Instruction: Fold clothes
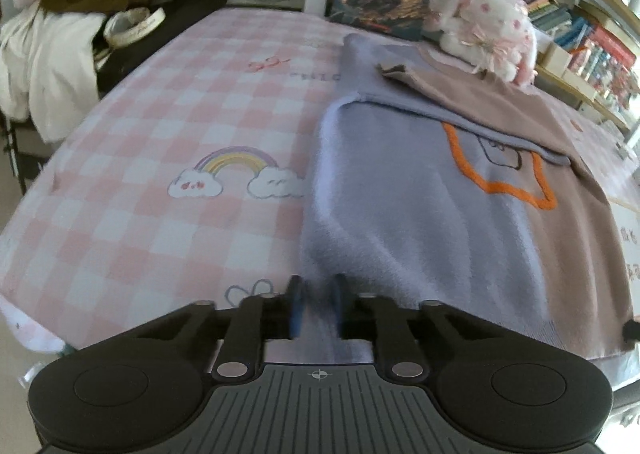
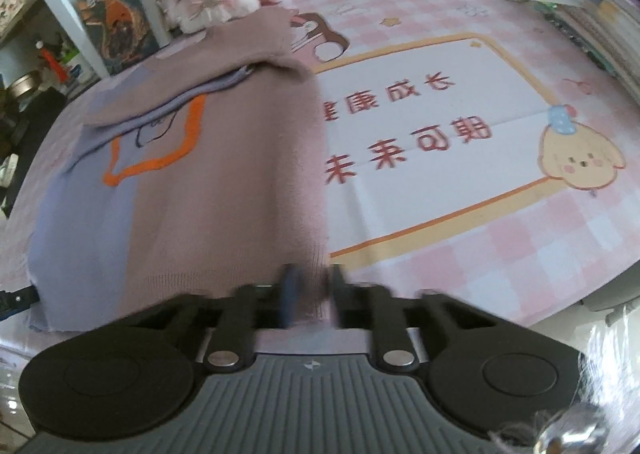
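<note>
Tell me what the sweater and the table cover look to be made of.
The sweater looks like soft knitted yarn, matte and slightly fuzzy; ribbed stitches show along its near hem. The table cover looks like smooth printed fabric or coated cloth, flat with a pink check and cartoon prints; which of the two cannot be told.

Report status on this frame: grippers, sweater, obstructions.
Left gripper shut on sweater near hem, lilac side. Right gripper shut on mauve side. Sleeves folded in. Plush toy beyond collar.
</note>
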